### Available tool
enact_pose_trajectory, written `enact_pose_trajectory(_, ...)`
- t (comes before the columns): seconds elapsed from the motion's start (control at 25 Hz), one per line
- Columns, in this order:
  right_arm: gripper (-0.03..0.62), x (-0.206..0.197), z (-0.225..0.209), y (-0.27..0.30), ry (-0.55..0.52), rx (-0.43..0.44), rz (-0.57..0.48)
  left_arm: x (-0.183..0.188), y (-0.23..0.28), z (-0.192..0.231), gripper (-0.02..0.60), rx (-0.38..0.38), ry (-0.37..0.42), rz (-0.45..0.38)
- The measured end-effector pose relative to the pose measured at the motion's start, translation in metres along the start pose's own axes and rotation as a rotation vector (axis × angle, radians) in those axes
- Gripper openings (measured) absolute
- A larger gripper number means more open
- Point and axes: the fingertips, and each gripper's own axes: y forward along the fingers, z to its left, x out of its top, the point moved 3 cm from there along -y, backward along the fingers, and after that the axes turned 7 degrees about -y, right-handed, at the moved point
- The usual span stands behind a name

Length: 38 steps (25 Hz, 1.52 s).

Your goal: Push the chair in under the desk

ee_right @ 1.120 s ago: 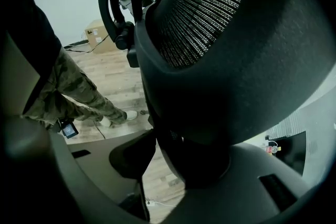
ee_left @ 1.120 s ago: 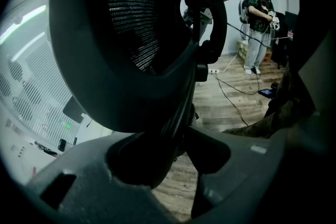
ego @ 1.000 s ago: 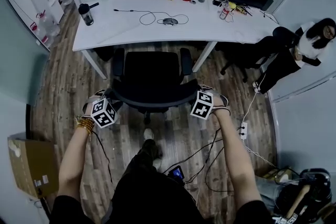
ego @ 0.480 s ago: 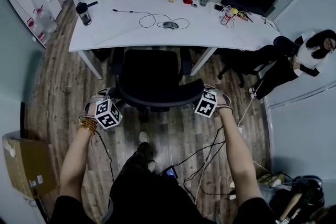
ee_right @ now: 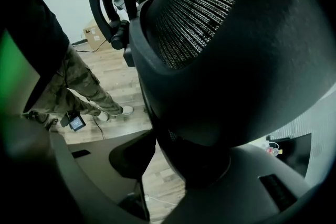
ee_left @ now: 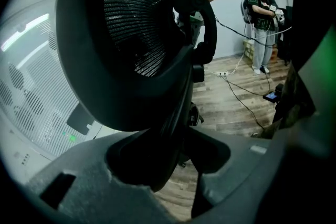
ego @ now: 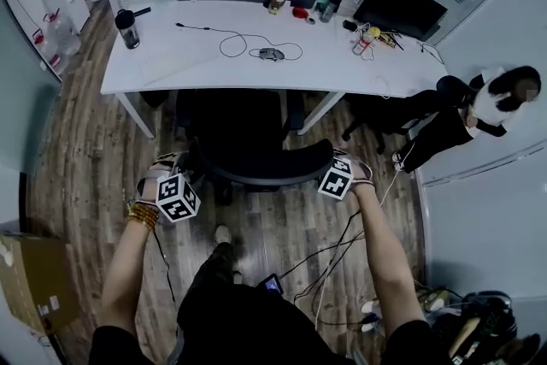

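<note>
Reaching forward on outstretched arms, the left gripper (ego: 193, 173) and right gripper (ego: 328, 160) seemingly clamp fingers (ee_left: 73, 183) onto the chair (ego: 248, 128) backrest.

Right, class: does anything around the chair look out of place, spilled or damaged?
Loose cables trail over the floor behind the chair, with a small lit device lying by them: a trip risk. Nothing looks spilled or broken.
</note>
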Motion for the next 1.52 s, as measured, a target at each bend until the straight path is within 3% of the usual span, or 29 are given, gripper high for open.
enact_pose_trajectory(0.28, 0.167, -0.001, -0.019, 0.009, 0.041, -0.012, 0.011, 0.003, 0.015, 0.023, 0.201, 0.008, 0.014, -0.003)
enact_pose_trajectory(1.52, 0.169, -0.003, -0.132, 0.034, 0.012, -0.016, -0.002, 0.027, 0.070, 0.110, 0.201, 0.007, -0.002, 0.011)
